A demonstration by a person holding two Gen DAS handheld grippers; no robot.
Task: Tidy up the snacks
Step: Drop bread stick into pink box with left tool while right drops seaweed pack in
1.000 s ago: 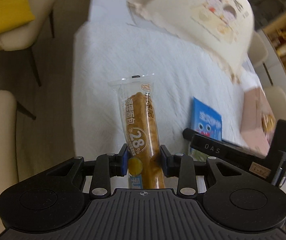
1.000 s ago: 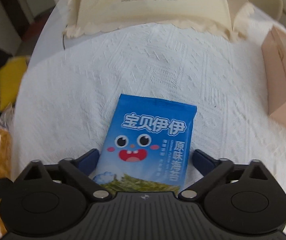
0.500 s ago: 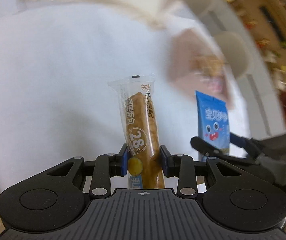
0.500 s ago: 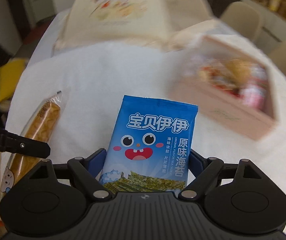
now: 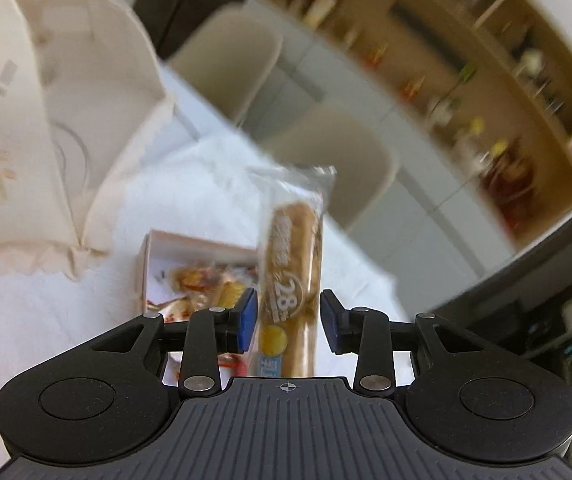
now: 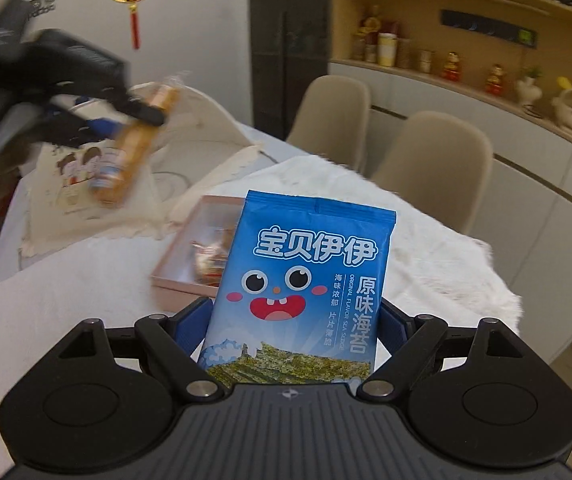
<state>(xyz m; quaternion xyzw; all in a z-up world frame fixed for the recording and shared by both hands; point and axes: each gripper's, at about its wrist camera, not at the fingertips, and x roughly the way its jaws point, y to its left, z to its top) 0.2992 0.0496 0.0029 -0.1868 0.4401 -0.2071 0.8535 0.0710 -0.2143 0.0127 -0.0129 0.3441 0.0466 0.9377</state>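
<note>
Blue pads of my left gripper (image 5: 288, 322) are easing apart, with the wrapped bread stick (image 5: 293, 276) standing between them; a gap shows on each side, so nothing is pinched. It hangs above the pink snack box (image 5: 153, 256) on the white tablecloth (image 5: 45, 320). My right gripper (image 6: 296, 326) is clamped on the blue seaweed packet (image 6: 306, 280), upright over the same box, 2 beige chairs (image 6: 438, 152) behind.

Snack box (image 6: 183, 258) on tabletop (image 6: 65, 320) toward far edge; food cover (image 6: 133, 184) just left of box; two chairs (image 6: 434, 160) behind far edge; shelves (image 6: 466, 40) beyond.
</note>
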